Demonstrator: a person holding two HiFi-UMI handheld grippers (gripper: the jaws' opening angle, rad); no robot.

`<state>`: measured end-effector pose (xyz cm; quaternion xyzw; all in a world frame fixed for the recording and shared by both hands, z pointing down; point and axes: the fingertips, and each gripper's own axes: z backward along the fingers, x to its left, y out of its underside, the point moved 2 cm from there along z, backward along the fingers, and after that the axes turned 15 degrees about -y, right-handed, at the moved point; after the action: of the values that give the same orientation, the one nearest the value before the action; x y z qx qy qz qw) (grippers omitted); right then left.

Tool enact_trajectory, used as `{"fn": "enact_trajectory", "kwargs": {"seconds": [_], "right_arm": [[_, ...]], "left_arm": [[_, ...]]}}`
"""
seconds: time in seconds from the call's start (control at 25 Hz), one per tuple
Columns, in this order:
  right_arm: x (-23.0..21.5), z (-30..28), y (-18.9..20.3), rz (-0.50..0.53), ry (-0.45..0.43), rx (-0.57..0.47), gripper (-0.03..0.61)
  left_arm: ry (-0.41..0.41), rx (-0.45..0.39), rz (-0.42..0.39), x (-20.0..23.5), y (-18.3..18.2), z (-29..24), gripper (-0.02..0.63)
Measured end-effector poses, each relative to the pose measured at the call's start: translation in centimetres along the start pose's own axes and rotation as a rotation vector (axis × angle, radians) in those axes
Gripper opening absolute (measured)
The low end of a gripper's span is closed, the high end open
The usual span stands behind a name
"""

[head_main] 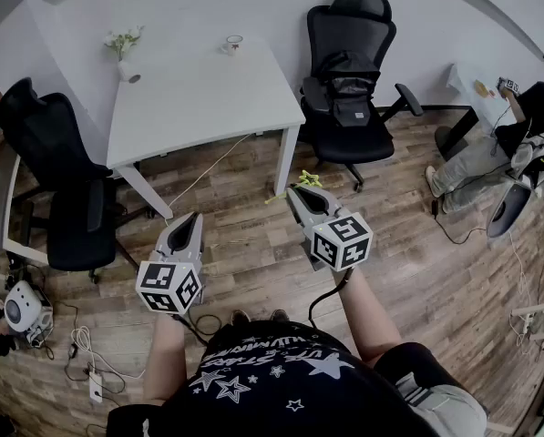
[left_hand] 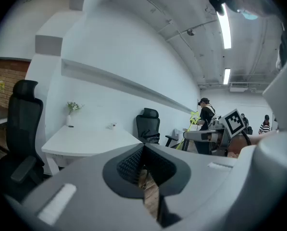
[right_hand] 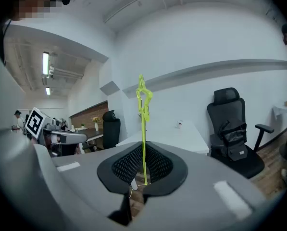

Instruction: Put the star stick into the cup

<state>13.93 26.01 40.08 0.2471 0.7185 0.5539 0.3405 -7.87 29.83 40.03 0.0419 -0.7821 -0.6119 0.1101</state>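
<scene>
Right gripper view shows the right gripper (right_hand: 143,150) clamped on the green star stick (right_hand: 143,121), the left gripper (left_hand: 144,152) closed on nothing, and what looks like the cup (head_main: 233,44) well apart on the white table (head_main: 199,98).

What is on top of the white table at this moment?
A small vase of flowers stands near the white table's far left corner, and a cup stands near its far edge. Whether the cup holds anything is too small to tell.

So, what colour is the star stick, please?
Star stick: yellow-green, best in the right gripper view.
</scene>
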Motion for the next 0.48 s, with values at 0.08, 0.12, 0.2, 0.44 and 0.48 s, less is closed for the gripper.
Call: {"fn": "enact_trajectory", "kwargs": {"seconds": [0.08, 0.12, 0.2, 0.44, 0.48], "right_arm": [[0.1, -0.2, -0.1, 0.001, 0.002, -0.002, 0.032], [0.2, -0.3, -0.1, 0.000, 0.003, -0.002, 0.032], [0.2, -0.5, 0.0, -0.001, 0.004, 0.001, 0.032], [0.6, -1.1, 0.7, -0.004, 0.005, 0.024, 0.032], [0.7, -1.1, 0.8, -0.005, 0.005, 0.026, 0.032]], "left_arm": [[0.001, -0.002, 0.000, 0.2, -0.1, 0.1, 0.003], [0.002, -0.002, 0.000, 0.3, -0.1, 0.1, 0.003], [0.002, -0.001, 0.002, 0.5, 0.0, 0.0, 0.003], [0.001, 0.009, 0.011, 1.3, 0.5, 0.0, 0.003], [0.002, 0.011, 0.012, 1.3, 0.6, 0.0, 0.003]]}}
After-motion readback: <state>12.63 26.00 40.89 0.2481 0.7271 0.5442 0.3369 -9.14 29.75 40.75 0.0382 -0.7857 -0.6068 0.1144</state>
